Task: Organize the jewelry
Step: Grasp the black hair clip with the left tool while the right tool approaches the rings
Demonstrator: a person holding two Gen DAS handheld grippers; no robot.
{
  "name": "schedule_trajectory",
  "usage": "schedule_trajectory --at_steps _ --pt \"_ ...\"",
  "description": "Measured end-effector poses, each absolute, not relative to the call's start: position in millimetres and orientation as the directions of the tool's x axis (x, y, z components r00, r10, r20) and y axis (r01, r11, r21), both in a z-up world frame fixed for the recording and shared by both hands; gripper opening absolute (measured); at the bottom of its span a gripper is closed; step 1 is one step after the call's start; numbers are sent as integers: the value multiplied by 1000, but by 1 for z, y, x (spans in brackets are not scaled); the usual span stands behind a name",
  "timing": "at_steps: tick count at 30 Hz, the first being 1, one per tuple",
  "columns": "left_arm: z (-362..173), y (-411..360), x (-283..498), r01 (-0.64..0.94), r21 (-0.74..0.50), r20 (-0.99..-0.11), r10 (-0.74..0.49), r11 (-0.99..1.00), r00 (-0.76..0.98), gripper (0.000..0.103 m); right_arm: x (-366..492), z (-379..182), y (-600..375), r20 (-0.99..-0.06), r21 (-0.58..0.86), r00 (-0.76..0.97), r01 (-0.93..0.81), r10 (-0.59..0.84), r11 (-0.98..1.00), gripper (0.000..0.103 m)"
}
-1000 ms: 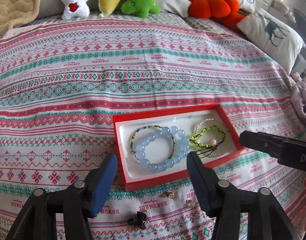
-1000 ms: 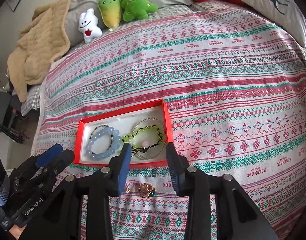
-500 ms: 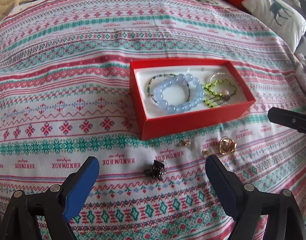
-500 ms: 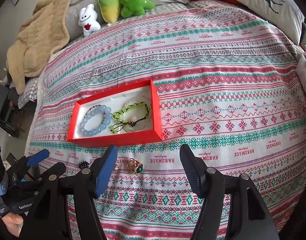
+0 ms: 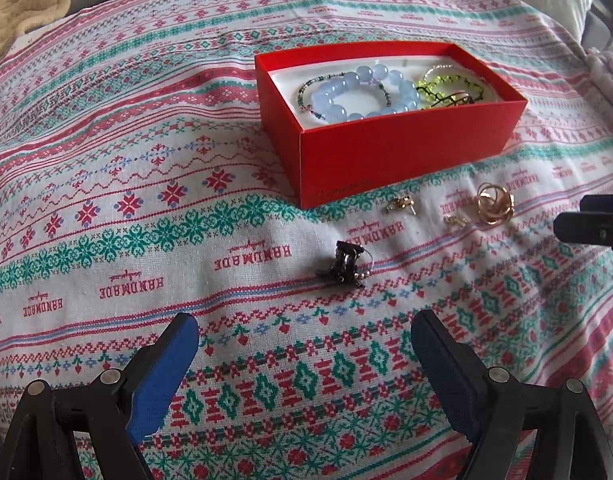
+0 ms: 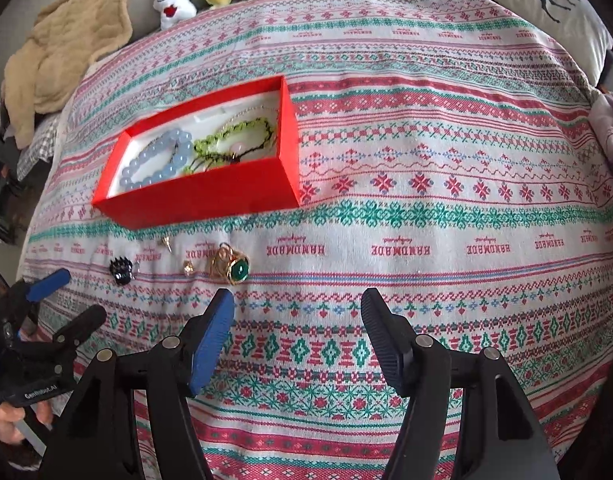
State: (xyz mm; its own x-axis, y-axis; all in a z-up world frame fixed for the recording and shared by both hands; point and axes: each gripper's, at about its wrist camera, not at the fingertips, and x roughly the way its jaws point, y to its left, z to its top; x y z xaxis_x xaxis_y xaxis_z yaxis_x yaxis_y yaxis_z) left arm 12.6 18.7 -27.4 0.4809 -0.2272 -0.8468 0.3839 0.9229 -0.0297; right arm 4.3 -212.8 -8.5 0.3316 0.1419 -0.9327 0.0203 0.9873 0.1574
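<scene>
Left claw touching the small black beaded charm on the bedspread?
Apart. Left wrist view: open left claw hangs short of the black beaded charm, patterned cloth showing between.

The woven cloth bedspread with red and green patterns looks matt and coarse. The red cardboard box is smooth, the pale blue bead bracelet glossy, and the gold metal ring shiny.

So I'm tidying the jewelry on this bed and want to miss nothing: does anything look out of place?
Yes. Four small pieces lie loose on the bedspread in front of the red box, not inside with the bracelets: a dark clip-like piece, two tiny gold pieces, and a gold ring with a green stone. Nothing looks damaged.
</scene>
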Motion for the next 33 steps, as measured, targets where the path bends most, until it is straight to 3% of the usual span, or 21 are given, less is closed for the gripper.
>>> schedule_trajectory --at_steps 6,8,13,26,27,33 --pt "-44 20 6 417 -11 -823 -244 909 512 87 -9 -30 -197 -939 90 326 -83 112 992 69" --pt "-44 19 4 429 -5 -809 -255 903 529 84 -12 -32 -193 -932 65 349 -109 99 992 74" --pt "-35 19 4 441 -48 -776 -312 896 549 62 -18 -38 -181 -915 13 396 -151 73 988 83" --pt "-36 -3 19 452 -55 -780 -321 890 536 34 -7 -38 -176 -914 4 402 -137 60 991 83" --pt "-37 -4 20 453 -51 -783 -317 890 535 28 -6 -37 -176 -914 6 402 -137 61 991 83" --pt "-28 -3 16 451 -47 -768 -321 891 554 25 -7 -37 -178 -912 12 405 -129 64 992 83"
